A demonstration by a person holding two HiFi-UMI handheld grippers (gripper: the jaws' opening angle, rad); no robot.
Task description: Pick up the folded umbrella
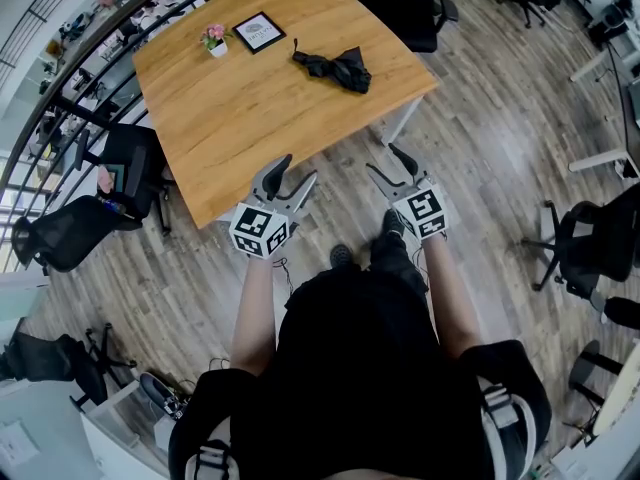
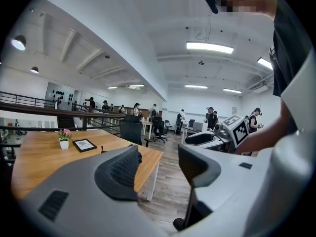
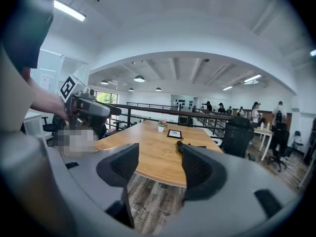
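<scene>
A: The left gripper [image 1: 297, 171] and the right gripper [image 1: 383, 160] have their jaws apart and empty, and are at the near edge of the table [image 1: 250, 118].
B: The folded umbrella [image 1: 335, 67] lies near the far side. A long reach may pinch only loose fabric.

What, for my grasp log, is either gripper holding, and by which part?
Nothing: left gripper and right gripper are open and empty; the folded umbrella lies on the table.

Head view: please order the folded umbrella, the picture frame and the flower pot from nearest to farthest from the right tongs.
1. Folded umbrella, rightmost of the three.
2. Picture frame, farther back, left of it.
3. Flower pot, leftmost, beside the frame.
</scene>
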